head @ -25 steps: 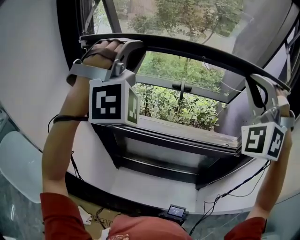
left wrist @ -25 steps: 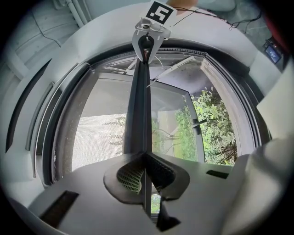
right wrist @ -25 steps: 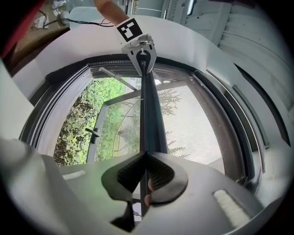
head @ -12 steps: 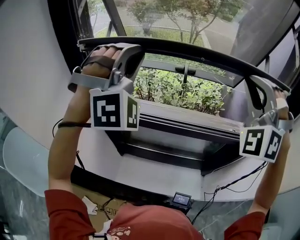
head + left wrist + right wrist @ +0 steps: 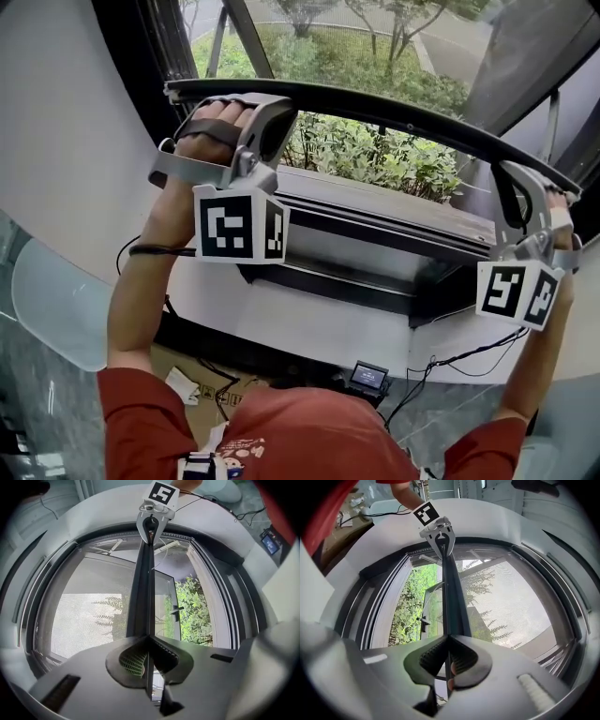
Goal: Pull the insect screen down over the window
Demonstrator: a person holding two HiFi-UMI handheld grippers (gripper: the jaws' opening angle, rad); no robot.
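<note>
Facing a window (image 5: 375, 225), lower part uncovered, shrubs (image 5: 375, 159) beyond. Covering the upper part, insect screen (image 5: 79, 616), ending in a dark pull bar (image 5: 394, 108) well above the sill. Pinched onto the bar's left end, left claw (image 5: 149, 656); onto its right end, right claw (image 5: 449, 660).
</note>
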